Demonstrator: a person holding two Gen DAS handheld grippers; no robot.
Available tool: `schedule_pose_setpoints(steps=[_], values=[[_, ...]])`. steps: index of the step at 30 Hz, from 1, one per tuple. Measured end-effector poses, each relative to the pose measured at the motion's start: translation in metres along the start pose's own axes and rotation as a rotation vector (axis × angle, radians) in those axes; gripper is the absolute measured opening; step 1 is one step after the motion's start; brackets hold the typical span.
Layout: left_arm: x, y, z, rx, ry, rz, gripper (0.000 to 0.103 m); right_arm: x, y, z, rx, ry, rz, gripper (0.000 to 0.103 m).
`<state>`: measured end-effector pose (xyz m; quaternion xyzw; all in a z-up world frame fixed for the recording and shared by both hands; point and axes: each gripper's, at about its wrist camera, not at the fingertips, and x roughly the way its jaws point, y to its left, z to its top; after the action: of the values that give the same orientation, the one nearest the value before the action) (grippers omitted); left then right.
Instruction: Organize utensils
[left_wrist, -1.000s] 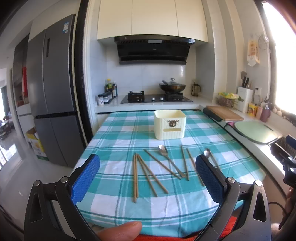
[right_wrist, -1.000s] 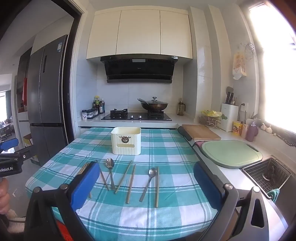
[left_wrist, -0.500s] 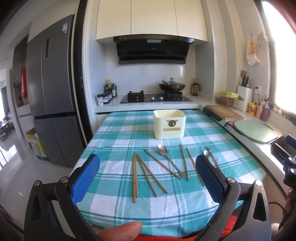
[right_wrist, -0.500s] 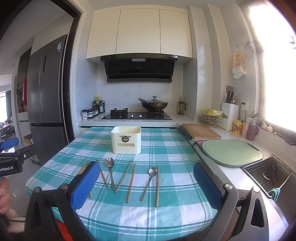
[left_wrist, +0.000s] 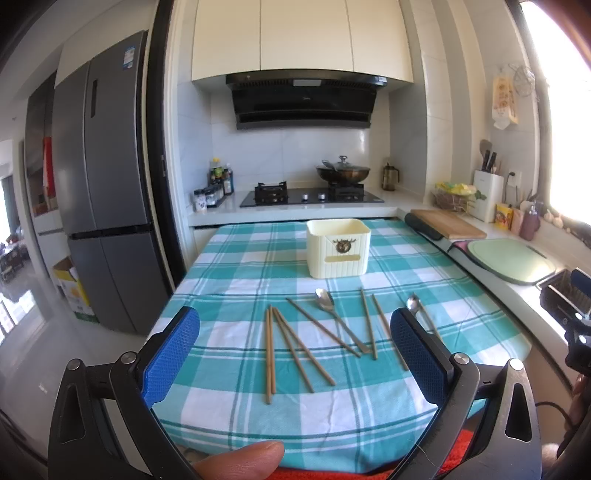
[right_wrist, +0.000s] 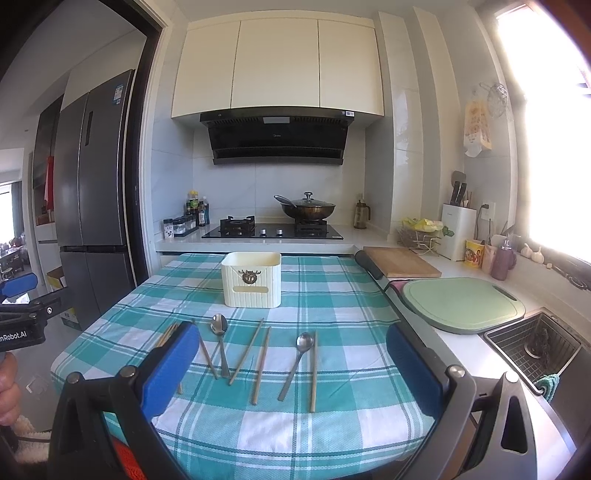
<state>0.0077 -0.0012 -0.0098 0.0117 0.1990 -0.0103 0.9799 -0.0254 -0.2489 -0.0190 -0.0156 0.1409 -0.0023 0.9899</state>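
Nothing is picked up yet: the left gripper (left_wrist: 295, 350) and the right gripper (right_wrist: 291, 373) both hang near the table edge with jaws spread wide and empty. On the checked tablecloth (right_wrist: 332, 302) the wooden chopsticks (left_wrist: 271, 350) lie scattered, a parallel pair toward 9 o'clock of the group, crossed ones in the middle, more toward 3 o'clock. Two metal spoons sit among them: one spoon (right_wrist: 219, 343) toward 10 o'clock in the right wrist view, the other spoon (right_wrist: 297, 363) at centre, just beside a lone chopstick. The cream utensil holder (right_wrist: 252, 278) stands upright at 12 o'clock, well apart from the spread.

The step in hand looks like a first reach. To do it well, I would pick an outlying piece clear of the crossings, such as the parallel pair for the left side, align the fingers across the shaft, come down low so both pads straddle it, and close near mid-length so it does not tip when lifted. Thin sticks on cloth may roll or snag the fabric.
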Motion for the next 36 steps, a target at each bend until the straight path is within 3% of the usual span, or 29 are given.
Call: schedule_pose_setpoints(steps=[36], values=[[0.0013, -0.0007, 0.0012, 0.003, 0.004, 0.001, 0.103, -0.0009, -0.0026, 0.0007, 0.000, 0.000, 0.001, 0.103]])
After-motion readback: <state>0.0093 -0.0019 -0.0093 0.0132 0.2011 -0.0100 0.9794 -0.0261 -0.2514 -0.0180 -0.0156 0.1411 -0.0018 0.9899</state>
